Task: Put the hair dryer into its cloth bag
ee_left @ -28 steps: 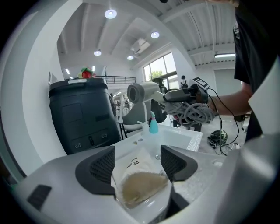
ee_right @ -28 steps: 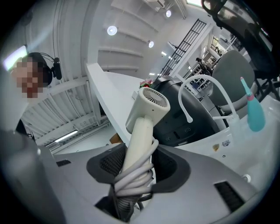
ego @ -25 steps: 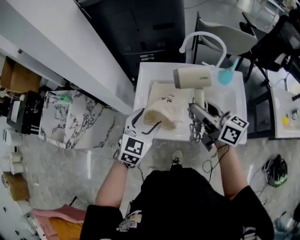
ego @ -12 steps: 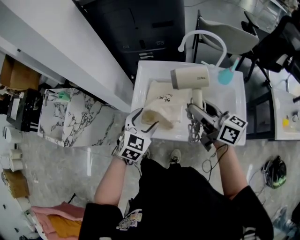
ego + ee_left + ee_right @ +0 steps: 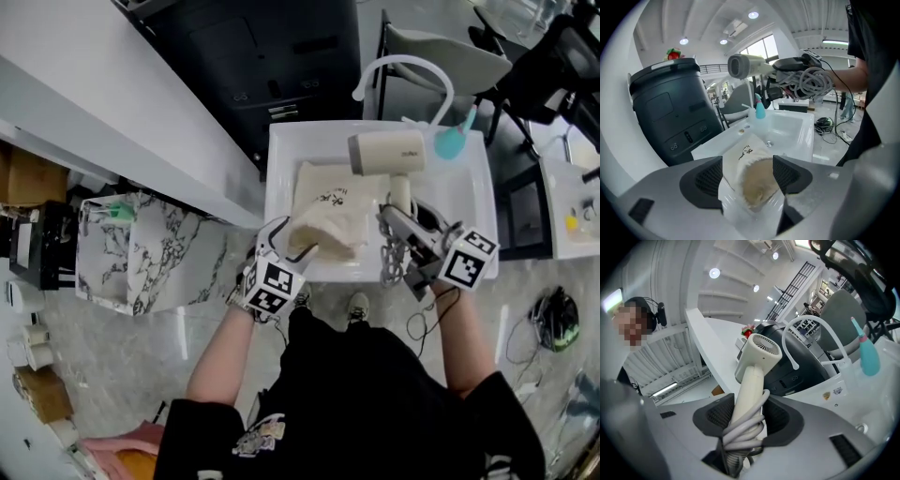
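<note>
**Hazard: bag mouth shut at insertion**

The left gripper (image 5: 292, 246) is clamped on the gathered mouth of the cloth bag (image 5: 328, 211) at the sink's (image 5: 472, 192) front-left rim. The right gripper (image 5: 401, 232) is clamped on the cord-wrapped handle of the hair dryer (image 5: 386, 153), above the sink's middle. With only one edge pinched, the mouth may lie flat, so the barrel could snag or shove the bag. Dryer: cream, barrel level, cord loosely coiled

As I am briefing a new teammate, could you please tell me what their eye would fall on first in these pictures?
The cream hair dryer stands out first, held up over the white basin by the right tool, whose jaws clamp its cord-wrapped handle. Next comes the beige cloth bag lying on the basin's left part, its near end bunched and pinched in the left tool.
</note>
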